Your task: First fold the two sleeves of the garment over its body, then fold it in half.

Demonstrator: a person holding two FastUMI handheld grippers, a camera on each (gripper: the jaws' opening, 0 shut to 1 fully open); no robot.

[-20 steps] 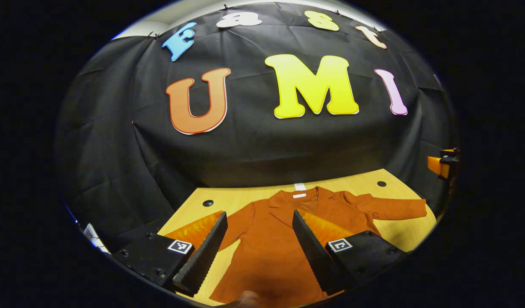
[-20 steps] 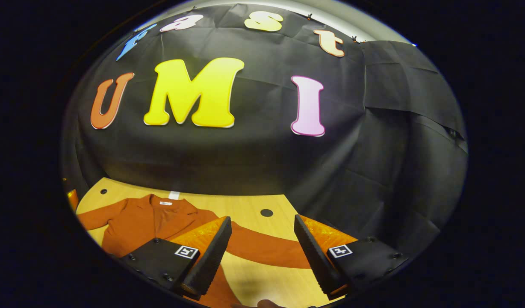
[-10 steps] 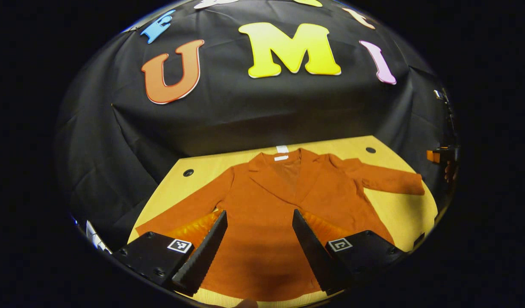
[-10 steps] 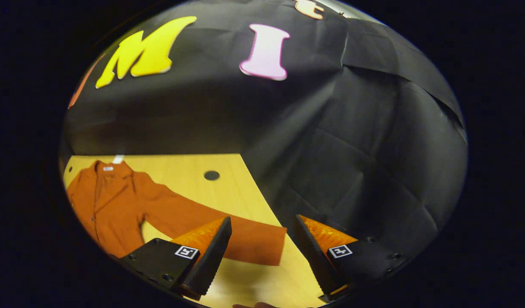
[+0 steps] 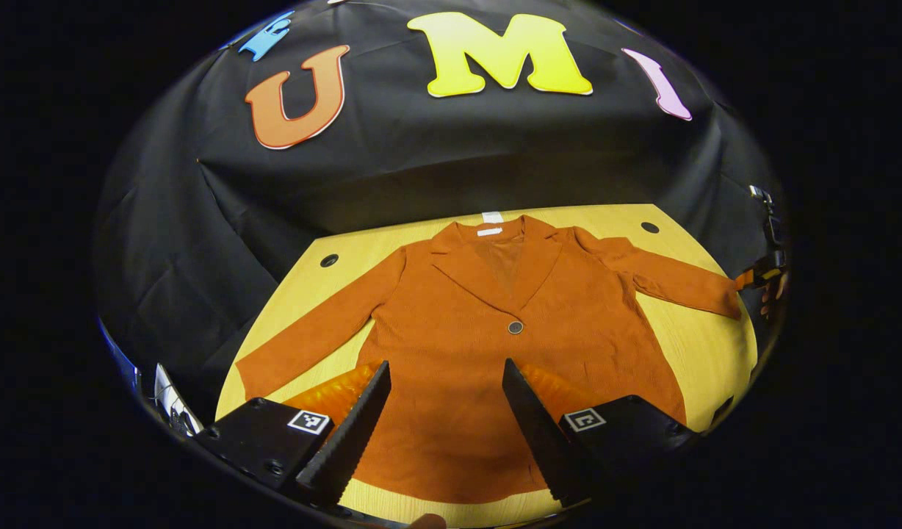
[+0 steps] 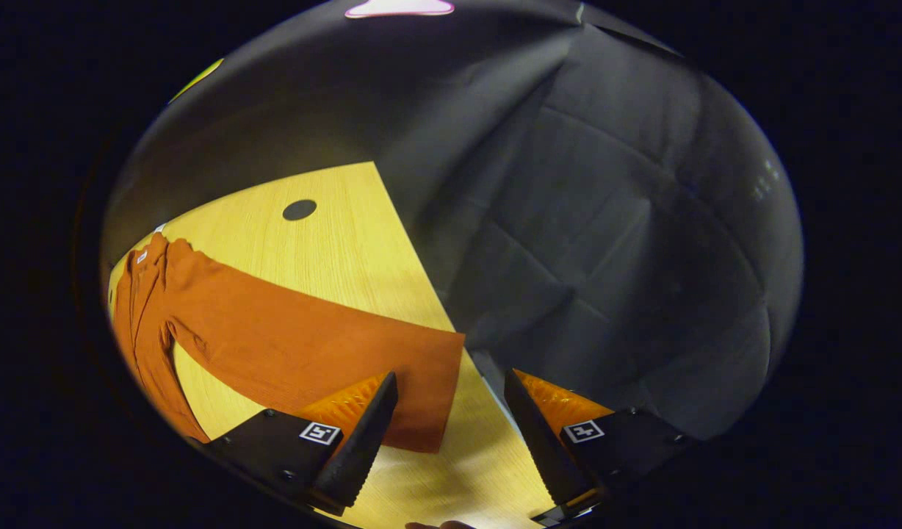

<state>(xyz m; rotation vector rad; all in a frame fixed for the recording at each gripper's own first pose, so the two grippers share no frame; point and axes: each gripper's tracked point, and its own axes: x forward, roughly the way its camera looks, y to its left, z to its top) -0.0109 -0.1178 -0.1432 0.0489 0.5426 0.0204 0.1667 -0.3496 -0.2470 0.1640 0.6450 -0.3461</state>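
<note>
Item: garment (image 5: 458, 345), a rust-orange jacket with lapels and one dark button (image 5: 516, 327). It lay flat and face up on a light wooden table (image 5: 704, 353), collar toward the black cloth wall (image 5: 421, 176), hem toward the near edge. Both sleeves were spread outward, unfolded. A small white tag (image 5: 490, 217) sat at the collar on the tabletop.

Left sleeve (image 5: 315, 338): ran diagonally toward the table's near-left corner, cuff close to the edge.

Right sleeve (image 6: 297, 345): stretched toward the table's right edge; in the right gripper view its cuff end lay at the edge of the table.

Left gripper (image 5: 444, 430): fingers spread wide apart, holding nothing. It hung above the lower body of the jacket; the hem showed between the two fingers in the left gripper view. Whether it touched the cloth could not be told.

Right gripper (image 6: 451, 433): fingers likewise wide apart, gripping nothing. The cuff of the right sleeve lay just ahead of its left finger (image 6: 359, 441), partly behind it, with bare table between the two fingers. The right finger (image 6: 539, 441) stood over the table's edge. Contact with the sleeve could not be determined. In the left gripper view this gripper showed at the far right, just beside the cuff.

Table: dark round holes (image 6: 299, 210) near its far corners.
</note>
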